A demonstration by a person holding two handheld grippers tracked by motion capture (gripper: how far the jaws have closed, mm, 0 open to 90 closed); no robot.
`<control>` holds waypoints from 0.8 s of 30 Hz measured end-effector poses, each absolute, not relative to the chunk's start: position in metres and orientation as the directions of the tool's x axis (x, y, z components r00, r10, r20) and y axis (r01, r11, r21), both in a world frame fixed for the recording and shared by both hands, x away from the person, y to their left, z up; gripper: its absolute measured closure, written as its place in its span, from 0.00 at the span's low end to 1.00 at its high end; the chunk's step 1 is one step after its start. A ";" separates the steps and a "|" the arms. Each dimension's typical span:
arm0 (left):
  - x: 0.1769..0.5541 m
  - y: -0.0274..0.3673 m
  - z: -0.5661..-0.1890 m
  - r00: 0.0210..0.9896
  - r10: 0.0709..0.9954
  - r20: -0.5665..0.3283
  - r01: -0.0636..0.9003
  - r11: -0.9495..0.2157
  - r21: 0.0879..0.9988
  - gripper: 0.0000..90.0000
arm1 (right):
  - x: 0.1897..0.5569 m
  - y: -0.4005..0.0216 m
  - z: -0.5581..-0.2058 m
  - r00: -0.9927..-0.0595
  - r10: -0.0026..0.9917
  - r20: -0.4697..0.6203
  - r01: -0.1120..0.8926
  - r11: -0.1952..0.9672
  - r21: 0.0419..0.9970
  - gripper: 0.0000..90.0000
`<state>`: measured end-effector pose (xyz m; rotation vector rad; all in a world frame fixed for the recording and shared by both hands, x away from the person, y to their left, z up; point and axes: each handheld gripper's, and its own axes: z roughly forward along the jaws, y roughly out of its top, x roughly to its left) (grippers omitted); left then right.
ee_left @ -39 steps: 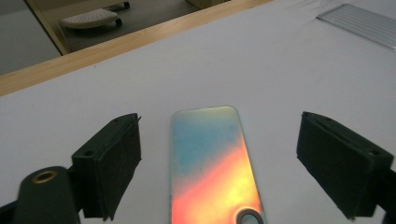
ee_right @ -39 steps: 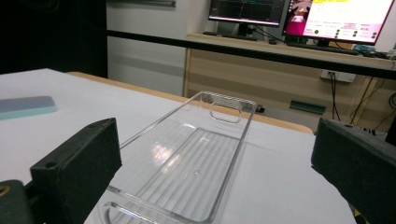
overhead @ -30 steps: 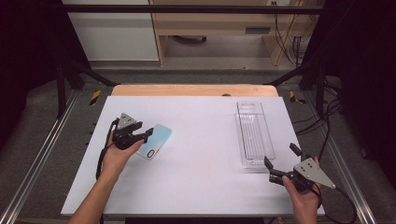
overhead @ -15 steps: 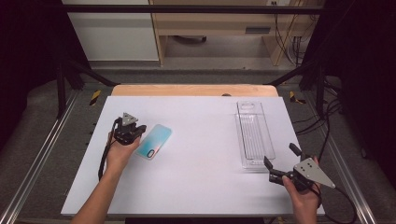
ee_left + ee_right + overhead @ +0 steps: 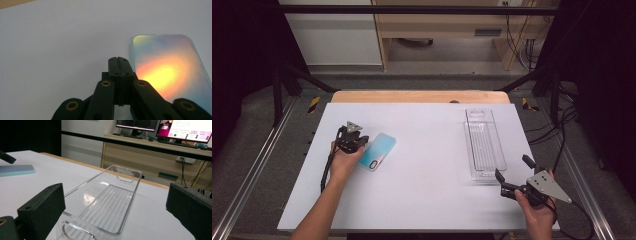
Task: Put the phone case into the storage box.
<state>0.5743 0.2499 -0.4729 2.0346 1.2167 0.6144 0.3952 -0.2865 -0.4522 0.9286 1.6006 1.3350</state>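
A phone (image 5: 377, 151) with a light blue back lies flat on the white table (image 5: 427, 200), left of centre. My left gripper (image 5: 360, 142) is low over the table at the phone's left edge. In the left gripper view its jaws (image 5: 118, 60) are pressed together with nothing between them, their tips just beside the phone's (image 5: 170, 72) edge. A clear plastic tray (image 5: 484, 145) lies empty at the right. My right gripper (image 5: 513, 167) stands open just in front of the tray's near end. In the right gripper view the tray (image 5: 105, 202) lies between its wide-apart pads (image 5: 41, 210).
A wooden strip (image 5: 417, 96) borders the table's far edge. Metal frame rails (image 5: 252, 175) run along both sides. Cables hang at the right (image 5: 562, 130). Monitors (image 5: 160, 127) and a wooden bench stand beyond the table. White surface lies bare between phone and tray.
My left gripper has sunk a little toward the table at the phone's left edge, and its jaws have gone from apart to shut. The right gripper has stayed put.
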 end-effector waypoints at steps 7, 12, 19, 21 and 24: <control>0.576 0.245 -0.475 0.476 0.877 0.064 0.571 -0.364 0.736 1.00 | 0.394 -0.287 -0.452 -0.374 0.918 -0.135 0.035 0.159 0.987 0.03; 0.579 0.241 -0.477 0.489 0.870 0.064 0.580 -0.379 0.721 1.00 | 0.394 -0.288 -0.453 -0.374 0.917 -0.136 0.037 0.162 0.986 0.03; 0.577 0.236 -0.477 0.512 0.857 0.059 0.572 -0.391 0.721 1.00 | 0.395 -0.288 -0.453 -0.376 0.917 -0.135 0.039 0.161 0.986 0.03; 0.575 0.232 -0.478 0.525 0.849 0.060 0.566 -0.401 0.720 1.00 | 0.395 -0.288 -0.454 -0.377 0.916 -0.136 0.039 0.162 0.986 0.03; 0.570 0.222 -0.477 0.554 0.830 0.064 0.552 -0.423 0.718 1.00 | 0.395 -0.288 -0.454 -0.377 0.917 -0.131 0.044 0.159 0.986 0.03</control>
